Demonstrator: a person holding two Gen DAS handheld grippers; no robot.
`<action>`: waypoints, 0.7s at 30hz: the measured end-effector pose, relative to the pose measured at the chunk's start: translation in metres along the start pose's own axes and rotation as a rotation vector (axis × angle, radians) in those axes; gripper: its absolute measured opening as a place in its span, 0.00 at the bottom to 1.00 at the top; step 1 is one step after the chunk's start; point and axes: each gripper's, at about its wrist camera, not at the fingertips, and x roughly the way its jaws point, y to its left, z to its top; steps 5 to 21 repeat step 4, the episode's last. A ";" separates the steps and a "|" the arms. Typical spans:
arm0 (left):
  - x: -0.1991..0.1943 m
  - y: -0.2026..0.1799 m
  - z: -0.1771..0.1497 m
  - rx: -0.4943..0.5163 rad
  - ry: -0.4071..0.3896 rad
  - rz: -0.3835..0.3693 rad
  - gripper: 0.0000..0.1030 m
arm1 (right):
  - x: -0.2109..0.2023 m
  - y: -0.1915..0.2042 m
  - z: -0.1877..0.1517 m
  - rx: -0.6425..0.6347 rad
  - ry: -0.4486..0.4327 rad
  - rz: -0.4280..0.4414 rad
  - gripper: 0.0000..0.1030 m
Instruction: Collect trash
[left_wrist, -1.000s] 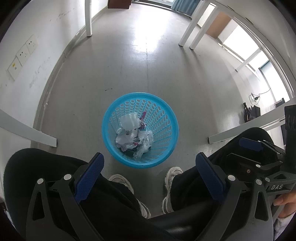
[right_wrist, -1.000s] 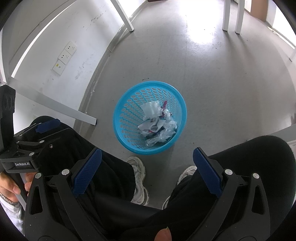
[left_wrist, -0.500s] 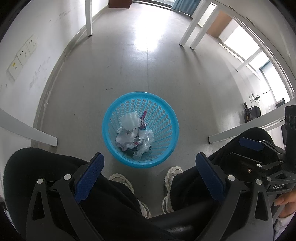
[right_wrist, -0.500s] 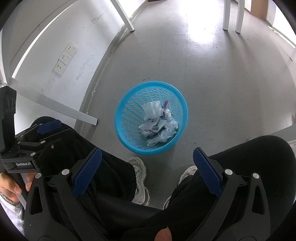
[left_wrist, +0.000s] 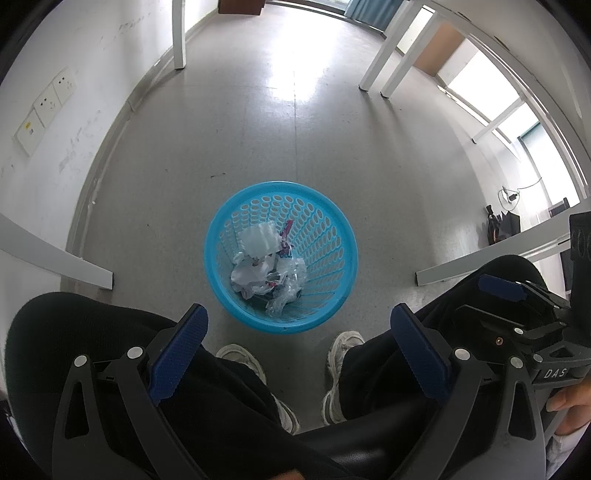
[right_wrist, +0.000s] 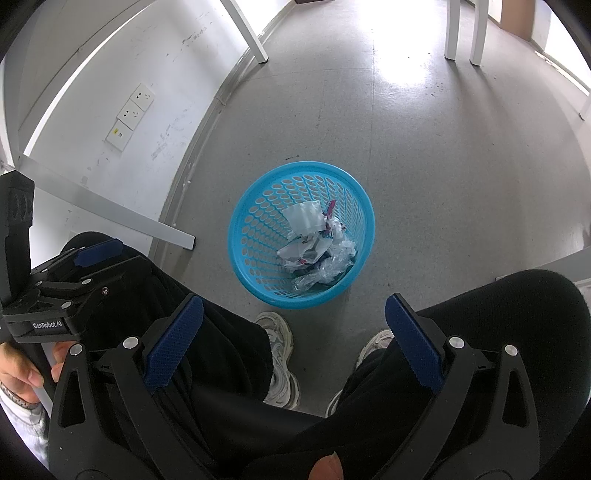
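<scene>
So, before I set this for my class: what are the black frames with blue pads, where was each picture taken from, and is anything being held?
There is no robot here. A seated person holds a pair of hand-held tongs in each hand, and a wide-angle camera on each looks forward along its two fingers. One picture comes from the left tongs, the other from the right tongs. The blue pads are the fingertips. Both tongs are open and hold nothing. On the grey floor, in front of the person's white shoes, stands a blue basket with crumpled paper and plastic wrappers inside.
</scene>
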 end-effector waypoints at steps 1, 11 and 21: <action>0.000 0.000 -0.001 -0.003 0.001 -0.002 0.94 | 0.000 0.000 0.000 0.000 0.000 0.000 0.92; 0.000 0.002 -0.001 -0.003 0.003 -0.001 0.94 | 0.000 0.000 0.000 0.000 0.000 0.000 0.92; 0.000 0.002 -0.001 -0.003 0.003 -0.001 0.94 | 0.000 0.000 0.000 0.000 0.000 0.000 0.92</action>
